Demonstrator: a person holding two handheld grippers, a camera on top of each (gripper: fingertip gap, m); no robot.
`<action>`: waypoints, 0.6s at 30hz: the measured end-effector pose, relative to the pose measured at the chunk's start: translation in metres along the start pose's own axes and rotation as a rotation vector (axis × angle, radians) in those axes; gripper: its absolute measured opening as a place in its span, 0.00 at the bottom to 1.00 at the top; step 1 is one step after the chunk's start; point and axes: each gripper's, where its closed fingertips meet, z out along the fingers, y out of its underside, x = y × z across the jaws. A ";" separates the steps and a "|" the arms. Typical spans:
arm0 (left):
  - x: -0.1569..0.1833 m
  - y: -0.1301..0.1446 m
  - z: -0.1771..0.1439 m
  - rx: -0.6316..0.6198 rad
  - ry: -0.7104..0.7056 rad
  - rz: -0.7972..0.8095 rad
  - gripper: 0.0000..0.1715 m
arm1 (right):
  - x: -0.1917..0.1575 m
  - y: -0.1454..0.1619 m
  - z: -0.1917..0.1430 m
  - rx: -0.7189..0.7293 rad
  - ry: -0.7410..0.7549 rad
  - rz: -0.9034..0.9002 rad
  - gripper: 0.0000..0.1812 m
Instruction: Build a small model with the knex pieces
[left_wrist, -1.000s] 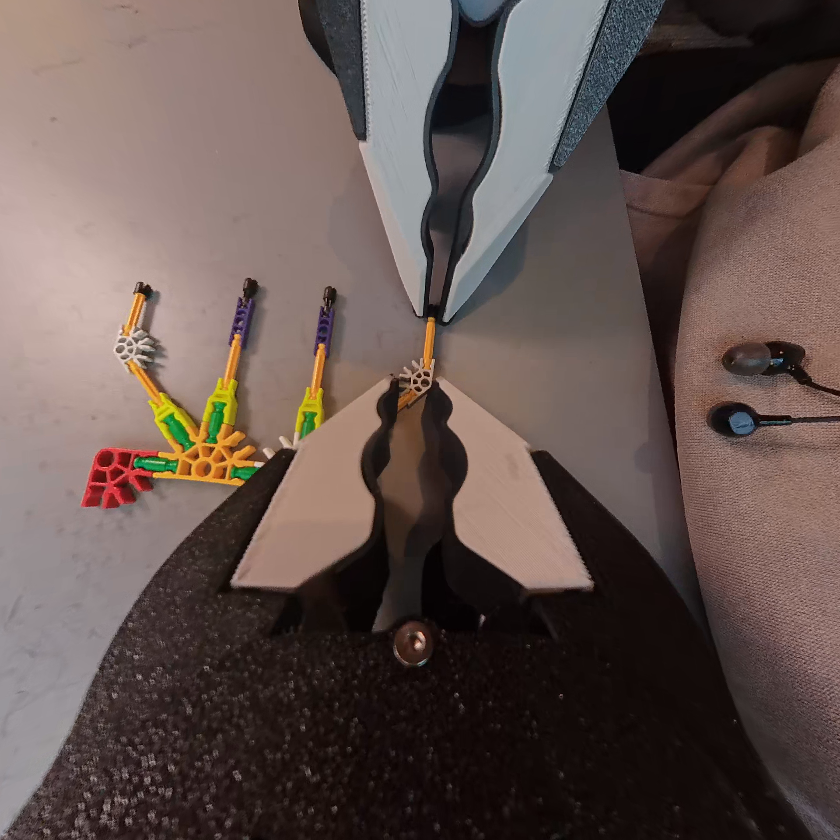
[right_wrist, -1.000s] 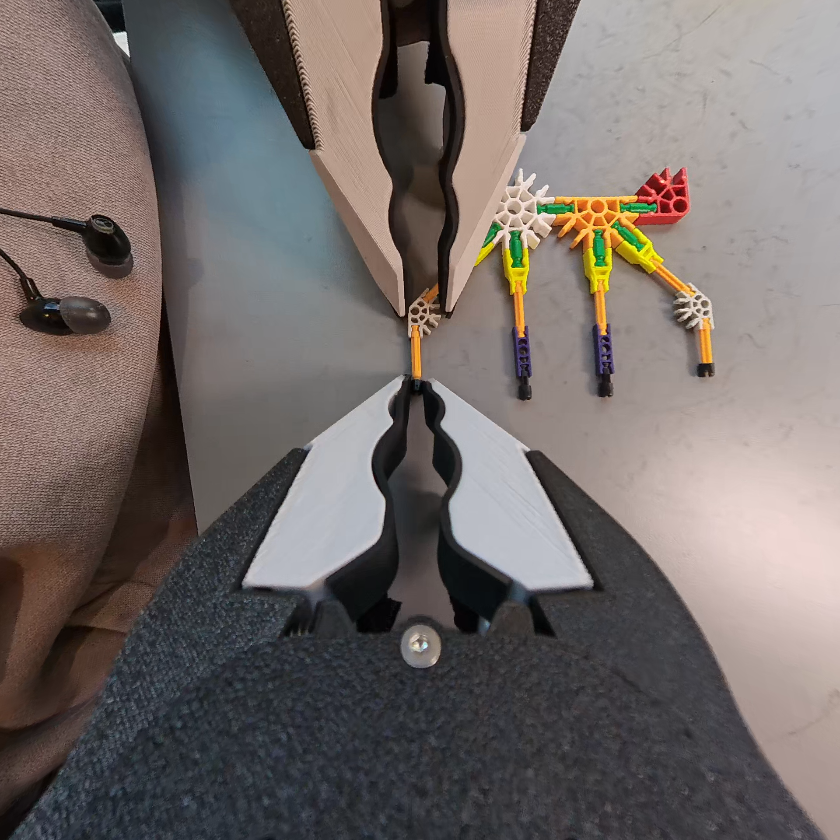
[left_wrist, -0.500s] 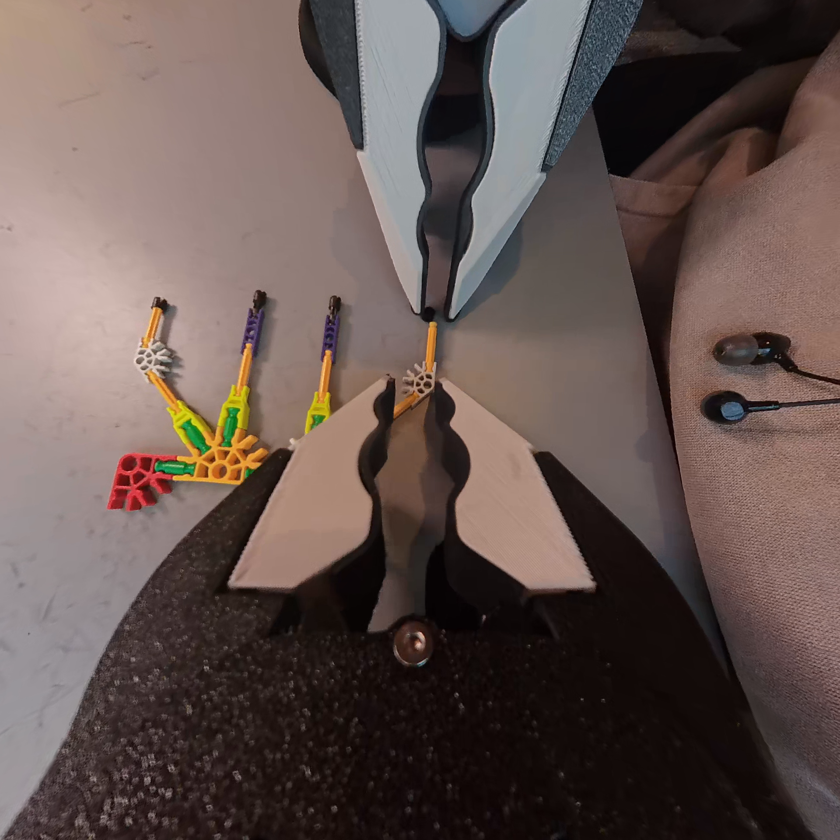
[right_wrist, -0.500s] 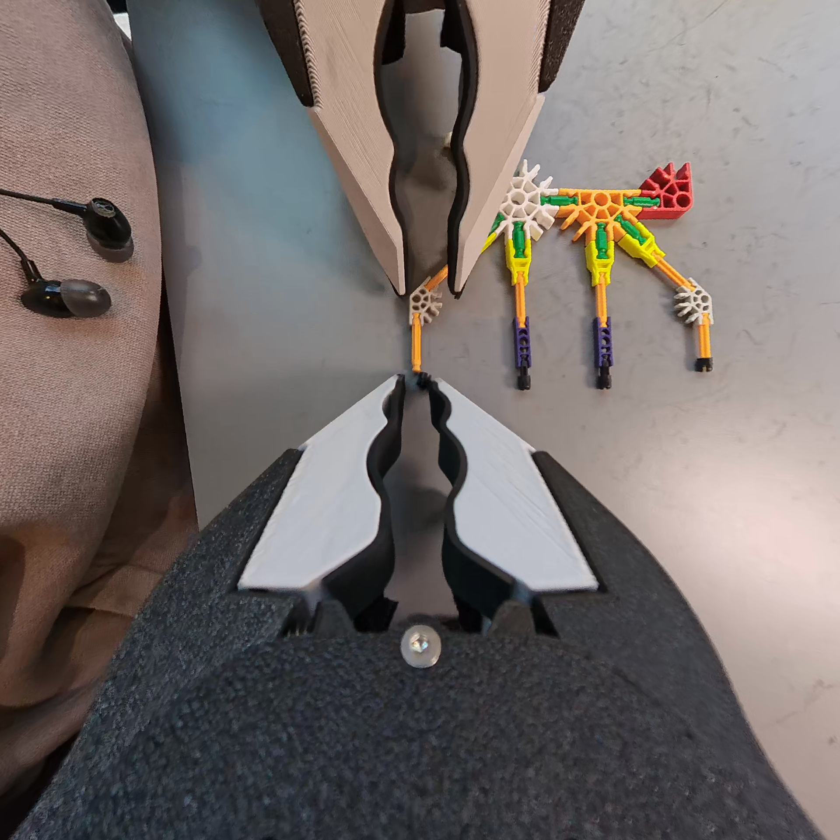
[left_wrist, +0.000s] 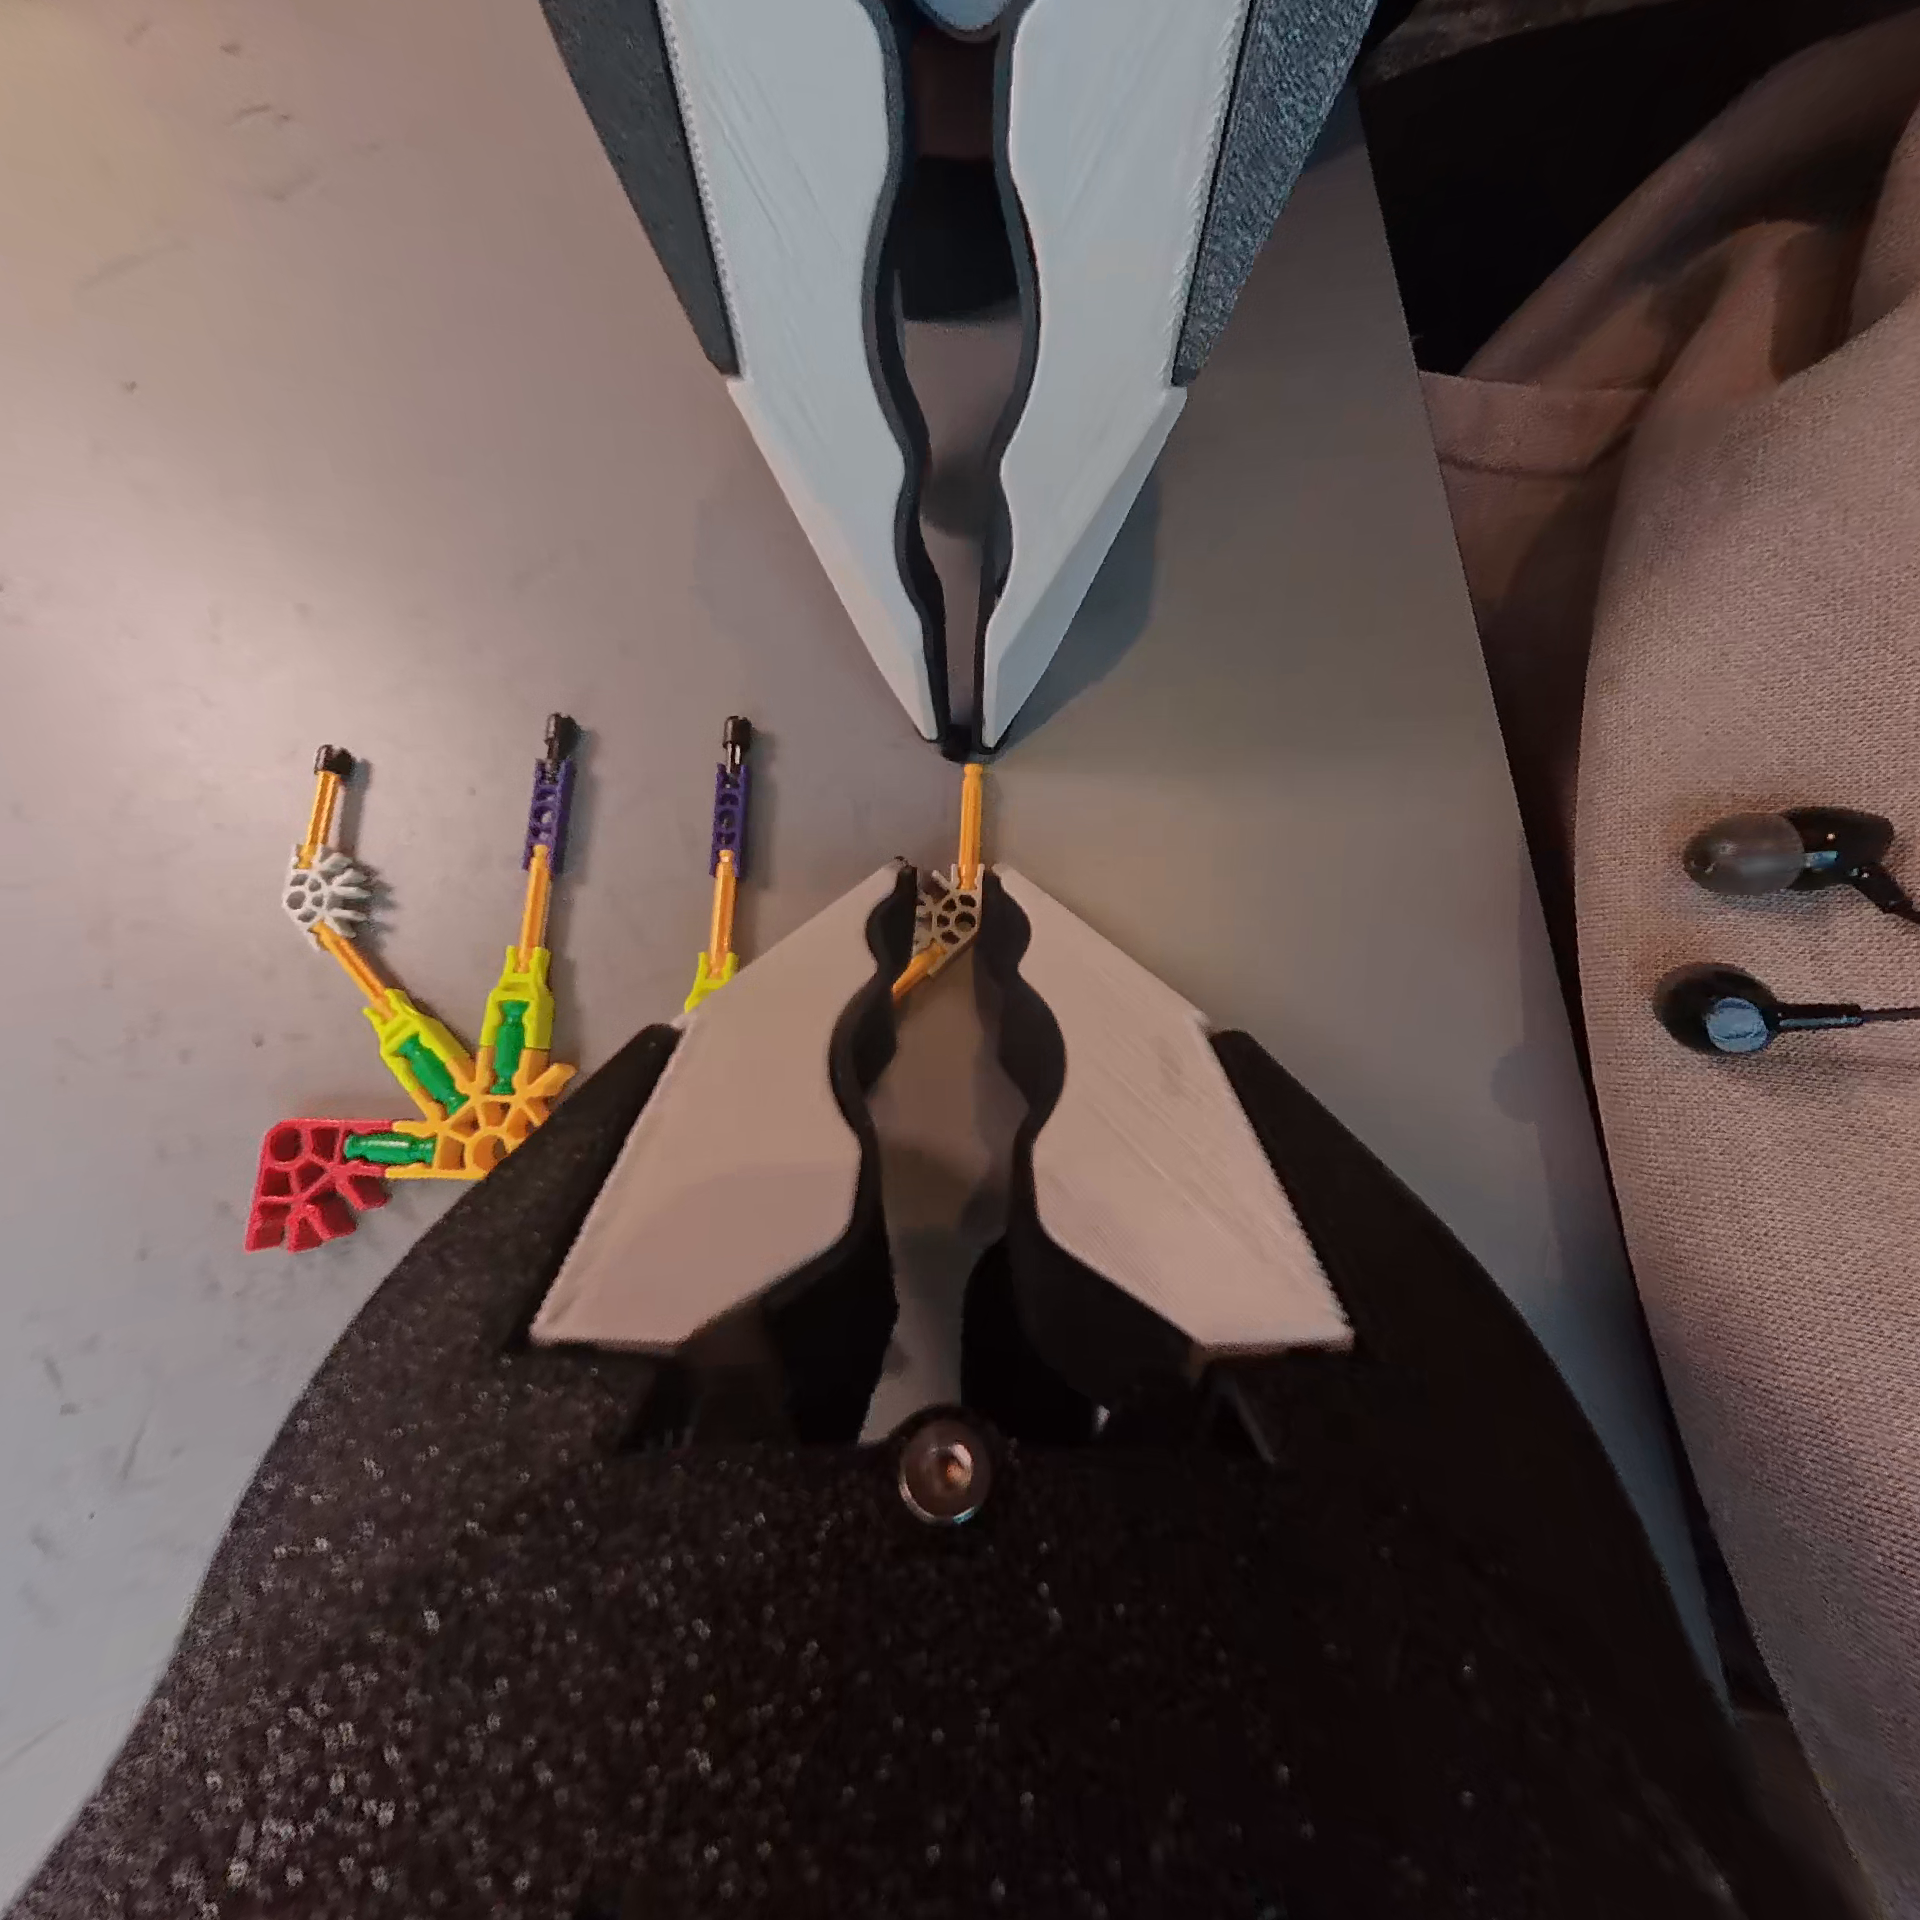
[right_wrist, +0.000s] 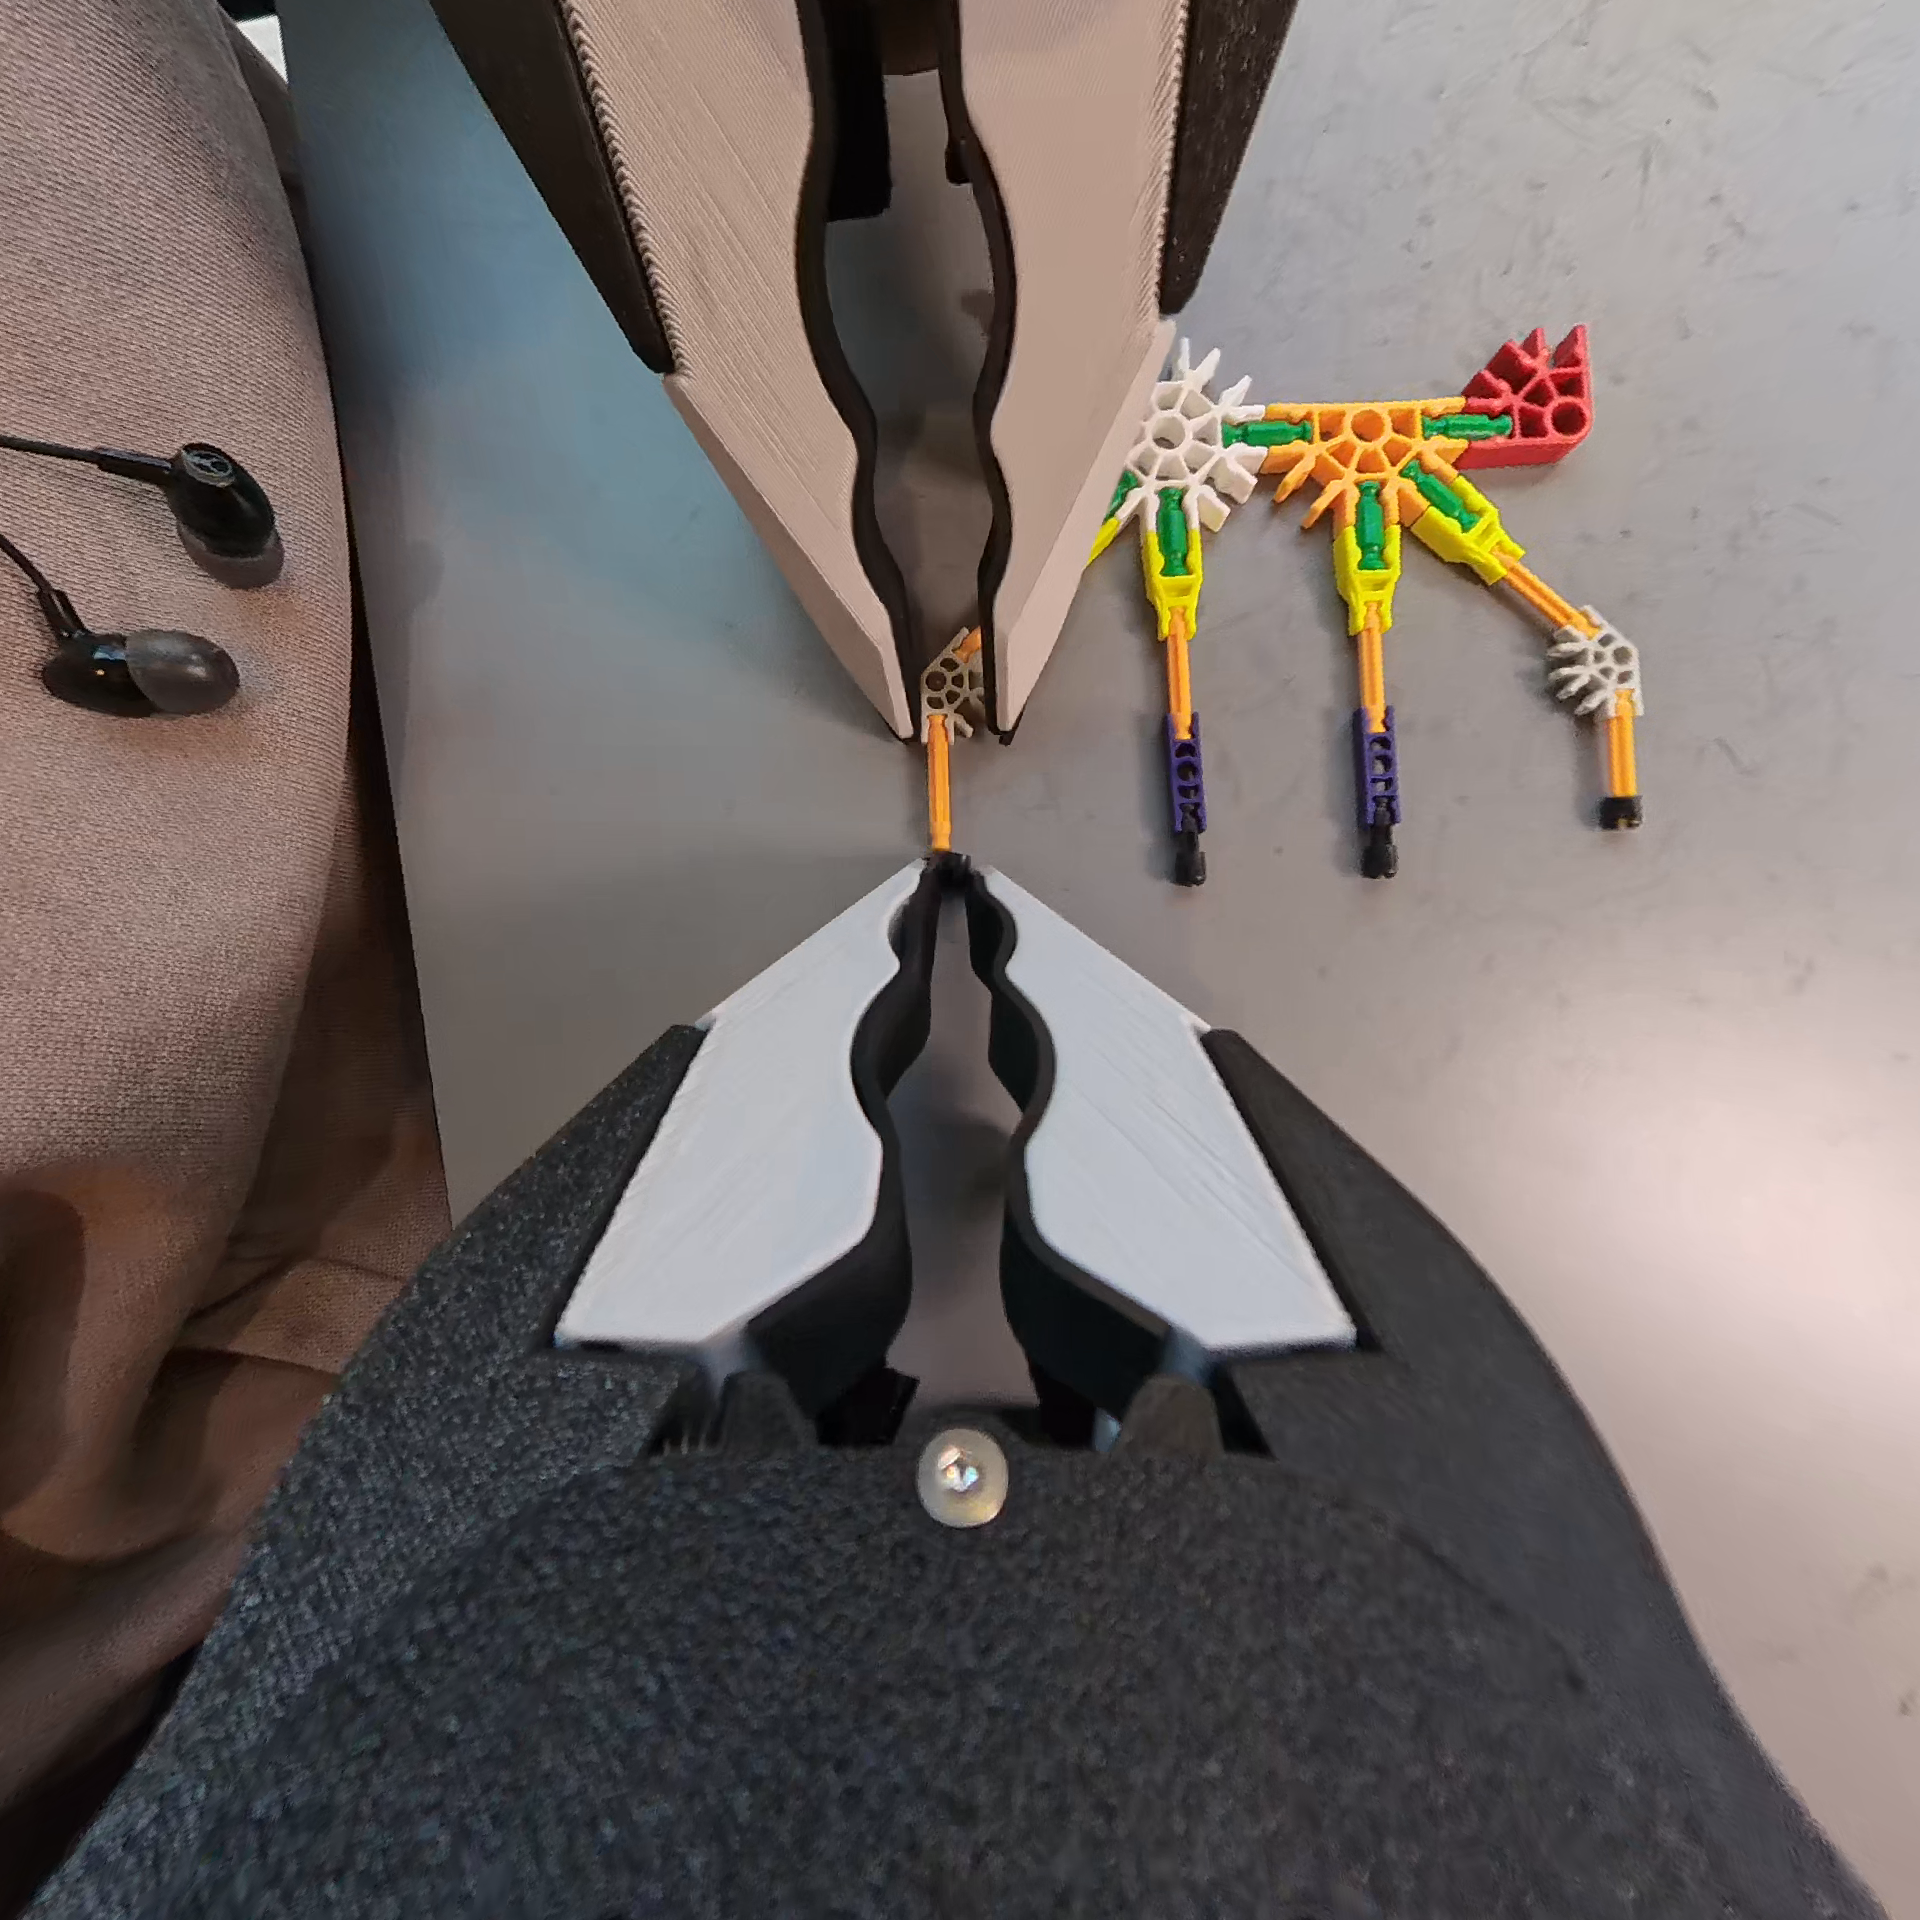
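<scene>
A flat toy figure of plastic rods and connectors (right_wrist: 1361, 447) lies on the grey table (right_wrist: 1558, 1143), with a red piece (right_wrist: 1538, 405) at one end. It also shows in the left wrist view (left_wrist: 468, 1091). My left gripper (left_wrist: 945, 883) is shut on a small grey connector (left_wrist: 951, 920) on one leg. An orange rod (left_wrist: 971, 816) runs from that connector towards my right gripper (right_wrist: 951, 868), which is shut on a tiny black cap (right_wrist: 951, 860). The cap sits right at the rod's end. I cannot tell if it is pushed on. The two grippers face each other tip to tip.
A pair of black earbuds (left_wrist: 1766, 862) lies on beige cloth (left_wrist: 1766, 1299) beyond the table's edge, close beside both grippers. They also show in the right wrist view (right_wrist: 208, 499). The figure's other three legs point the same way as the held one. The grippers are tip to tip, or close to it.
The rod's end, inside the right gripper's tips a second ago, now sits just outside them, a little out of line with the cap. Both grippers have stayed shut.
</scene>
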 end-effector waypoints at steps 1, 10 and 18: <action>-0.001 0.000 0.000 0.006 -0.001 -0.009 0.07 | 0.000 0.000 0.000 -0.001 -0.002 -0.001 0.02; 0.000 -0.003 -0.001 0.045 0.017 -0.053 0.06 | -0.001 0.001 -0.001 0.016 -0.011 -0.009 0.02; 0.001 -0.003 0.001 0.040 0.015 -0.038 0.06 | -0.002 0.000 0.000 0.035 -0.029 -0.027 0.02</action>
